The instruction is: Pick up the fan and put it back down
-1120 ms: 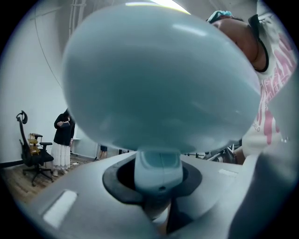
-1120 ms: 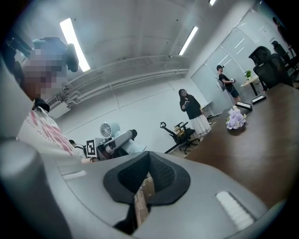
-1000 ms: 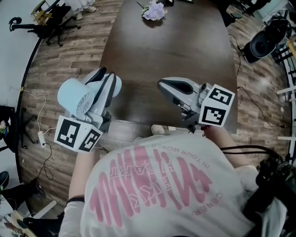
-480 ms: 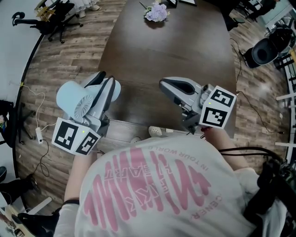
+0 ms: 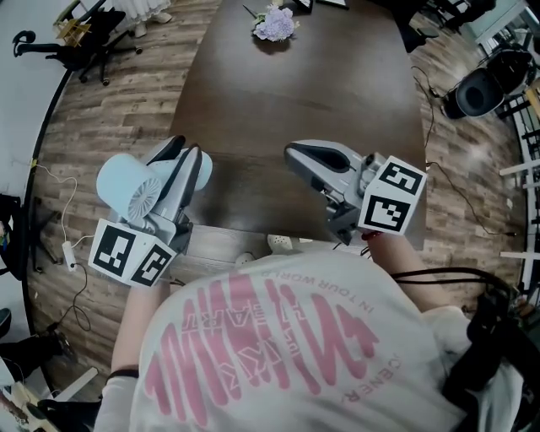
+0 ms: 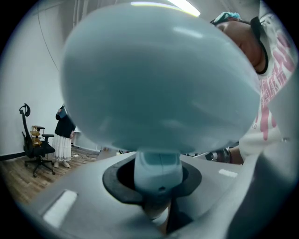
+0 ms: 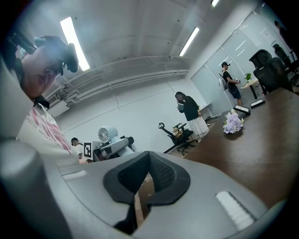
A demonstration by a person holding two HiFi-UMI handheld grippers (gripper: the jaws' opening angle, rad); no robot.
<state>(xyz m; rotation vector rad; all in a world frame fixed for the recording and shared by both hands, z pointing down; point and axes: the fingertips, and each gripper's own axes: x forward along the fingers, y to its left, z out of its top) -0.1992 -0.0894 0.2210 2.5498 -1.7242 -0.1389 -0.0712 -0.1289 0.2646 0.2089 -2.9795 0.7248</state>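
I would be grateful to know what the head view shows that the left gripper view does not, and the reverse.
Head view only: the dark table, the purple flowers and the right gripper, jaws together and empty. Left gripper view only: the slim stem clamped between the jaws, and a person standing far behind. Both: the pale blue fan in the left gripper, and the pink-printed shirt.

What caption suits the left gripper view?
Left gripper, jaws clamped on the stem of the pale blue fan, whose round head fills the frame.
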